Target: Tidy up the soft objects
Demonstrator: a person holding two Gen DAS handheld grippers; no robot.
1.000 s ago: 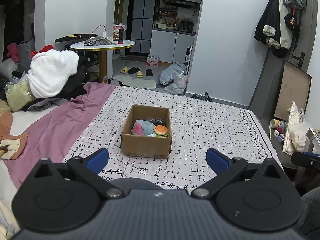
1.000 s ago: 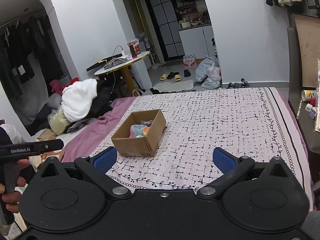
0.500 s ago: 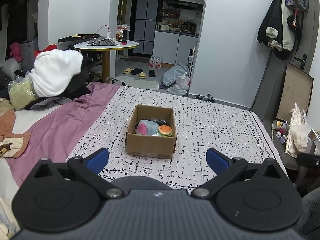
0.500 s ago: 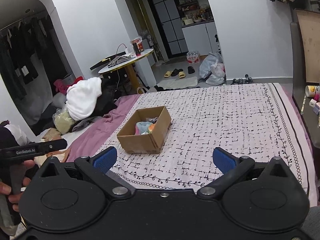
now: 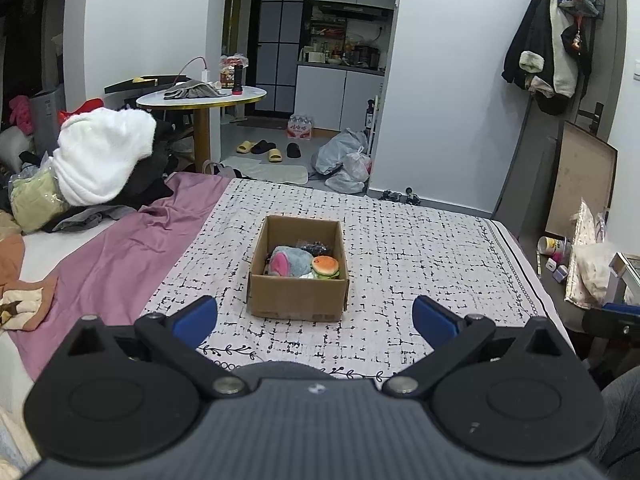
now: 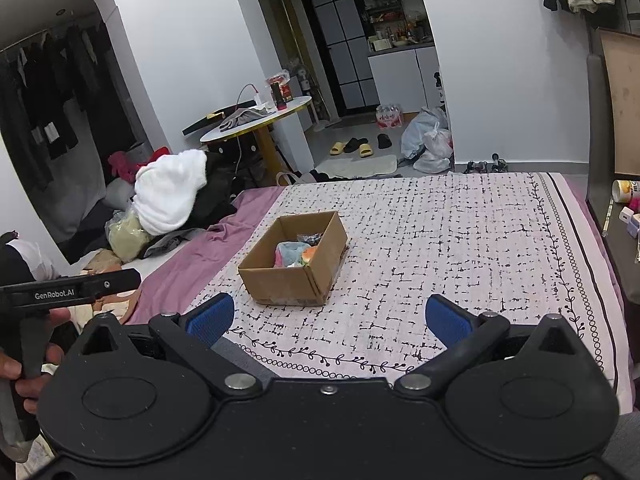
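The bed (image 5: pixel 420 248) fills the scene, spread with a white cover in a black dash pattern, a mauve sheet (image 5: pixel 108 256) trailing off one side. Beyond that sheet, a heap of clothes topped by a white fluffy garment (image 5: pixel 100 156). Out in the middle of the bed sits an open cardboard box (image 5: pixel 298 296), also clear in the right wrist view (image 6: pixel 288 280). Both tools hang back at the near edge, well apart from it. The left tool (image 5: pixel 315 316) has its blue fingers spread wide, nothing between them. The right tool (image 6: pixel 328 318) is the same: wide and empty. Inside the box, a grey-and-pink plush (image 5: pixel 290 261) lies just beside a small burger toy (image 5: pixel 325 267), with something dark (image 5: pixel 316 246) behind them that is too small to make out.
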